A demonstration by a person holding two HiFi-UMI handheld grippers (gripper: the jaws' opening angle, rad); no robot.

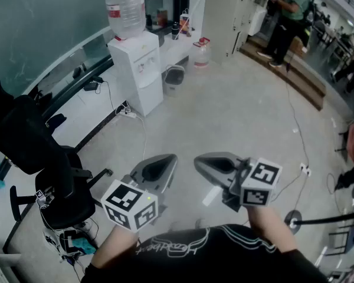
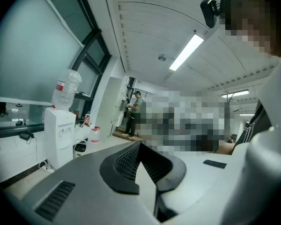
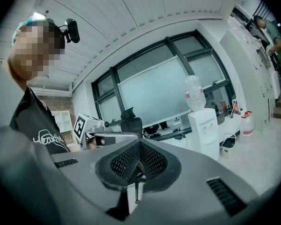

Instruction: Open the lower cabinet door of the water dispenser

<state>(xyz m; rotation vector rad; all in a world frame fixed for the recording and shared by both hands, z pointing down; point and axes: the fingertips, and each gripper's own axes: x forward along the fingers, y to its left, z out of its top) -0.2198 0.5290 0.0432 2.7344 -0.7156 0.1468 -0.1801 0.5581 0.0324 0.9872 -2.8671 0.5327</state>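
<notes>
The white water dispenser [image 1: 140, 69] stands by the window wall at the far left, with a clear bottle [image 1: 125, 7] on top. Its lower cabinet door [image 1: 148, 98] is closed. It also shows far off as the dispenser [image 2: 57, 136] in the left gripper view and the dispenser [image 3: 203, 131] in the right gripper view. My left gripper [image 1: 167, 159] and right gripper [image 1: 199, 161] are held close to my body, side by side, well short of the dispenser. Both hold nothing. The left gripper [image 2: 138, 146] has its jaws together at the tip, and so does the right gripper [image 3: 139, 147].
A black office chair [image 1: 50, 175] stands at my left. A power strip [image 1: 128, 114] and cables lie on the floor by the dispenser. A small bin [image 1: 174, 75] and a water jug [image 1: 201, 54] sit beyond it. A person [image 1: 289, 16] stands at the back right.
</notes>
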